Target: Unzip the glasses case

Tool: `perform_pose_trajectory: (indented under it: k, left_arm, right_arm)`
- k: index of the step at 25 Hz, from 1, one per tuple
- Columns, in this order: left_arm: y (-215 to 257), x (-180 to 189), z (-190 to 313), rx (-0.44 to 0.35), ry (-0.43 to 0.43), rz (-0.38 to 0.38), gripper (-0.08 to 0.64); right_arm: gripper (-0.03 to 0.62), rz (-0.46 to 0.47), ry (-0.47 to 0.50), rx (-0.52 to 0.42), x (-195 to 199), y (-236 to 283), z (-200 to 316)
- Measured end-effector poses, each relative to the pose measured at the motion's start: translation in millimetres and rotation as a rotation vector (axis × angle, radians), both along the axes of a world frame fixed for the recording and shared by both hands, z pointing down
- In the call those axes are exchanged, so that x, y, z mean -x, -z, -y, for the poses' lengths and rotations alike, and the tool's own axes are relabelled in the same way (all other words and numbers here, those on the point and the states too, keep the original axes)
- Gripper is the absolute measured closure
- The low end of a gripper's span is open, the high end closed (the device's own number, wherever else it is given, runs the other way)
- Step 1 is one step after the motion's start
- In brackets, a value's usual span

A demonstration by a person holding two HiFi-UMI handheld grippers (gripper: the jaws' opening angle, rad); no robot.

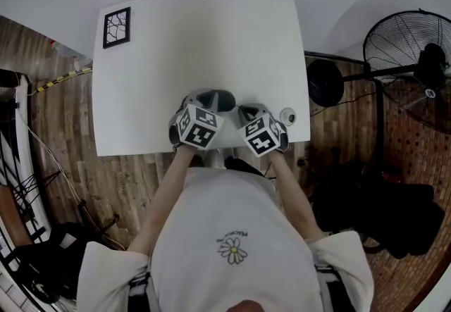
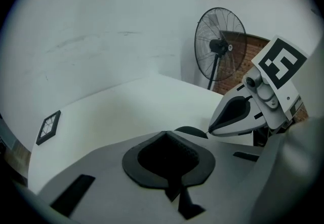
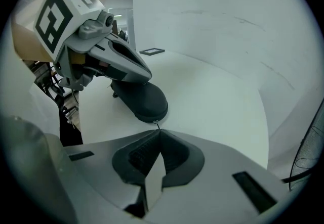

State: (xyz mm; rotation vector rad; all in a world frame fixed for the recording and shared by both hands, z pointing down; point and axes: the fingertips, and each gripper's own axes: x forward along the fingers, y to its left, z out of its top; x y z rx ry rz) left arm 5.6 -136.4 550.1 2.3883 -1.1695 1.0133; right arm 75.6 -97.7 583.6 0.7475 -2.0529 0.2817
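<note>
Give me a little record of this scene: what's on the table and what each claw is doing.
Table: white
Glasses case: dark, lying flat near the person, appears closed
Left claw: shut, tip against the case
Right claw: shut, apparently pinching the small zip pull at the case's end
Also present: framed card at a far corner, standing fan beside the table

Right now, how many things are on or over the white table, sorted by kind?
Claws: 2 (left claw, right claw)
Glasses case: 1
Black-framed tile: 1
Small round white thing: 1
Total: 5
</note>
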Motion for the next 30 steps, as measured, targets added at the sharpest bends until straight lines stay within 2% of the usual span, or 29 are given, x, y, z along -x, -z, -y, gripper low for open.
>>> perform_pose_trajectory:
  k: [8,11,12,14,18,19,20,21,22,26,29,30]
  left_arm:
    - [-1.0,-4.3,-1.2,0.017,-0.009,0.000,0.548]
    - [-0.8,-2.8,-2.6,0.008,-0.014,-0.008,0.548]
    - [-0.8,-2.4,-2.9,0.002,-0.012,-0.011,0.548]
    - [-1.2,-1.8,-3.3,-0.005,-0.006,-0.016,0.548]
    - [-1.3,-3.1,-4.4,-0.015,-0.005,-0.014,0.548]
    - [-1.1,-3.1,-5.2,-0.018,-0.006,-0.015,0.548]
    - [-1.0,-2.9,-5.6,-0.019,-0.007,-0.017,0.548]
    - [-1.0,-2.8,-5.8,-0.019,-0.008,-0.020,0.548]
    - [-1.0,-2.8,-5.8,-0.019,-0.009,-0.022,0.548]
    - [0.1,-3.2,-7.0,-0.024,-0.007,-0.031,0.548]
    - [0.6,-2.9,-8.0,-0.029,-0.006,-0.037,0.548]
    - [0.6,-3.0,-8.1,-0.029,-0.006,-0.037,0.548]
  right_arm:
    - [0.586,-0.024,-0.018,-0.026,-7.4,-1.8,25.3]
    - [0.587,0.021,-0.061,-0.042,-9.6,11.2,55.0]
    - [0.586,0.044,-0.041,-0.038,-8.9,19.1,63.1]
    - [0.586,0.060,0.061,-0.037,-7.1,32.5,66.7]
    - [0.586,-0.015,0.305,-0.024,-5.3,20.4,34.9]
    - [0.567,-0.037,0.361,-0.005,-2.5,12.4,24.5]
    - [0.485,-0.050,0.407,0.018,1.7,5.1,15.4]
    - [0.438,-0.054,0.436,0.039,6.3,-0.5,9.1]
    - [0.435,-0.053,0.450,0.049,10.5,-4.3,6.3]
    - [0.450,-0.093,0.518,0.019,18.9,-14.6,4.4]
    - [0.503,-0.157,0.580,-0.043,18.5,-19.3,3.2]
    - [0.560,-0.172,0.584,-0.060,16.4,-19.0,4.1]
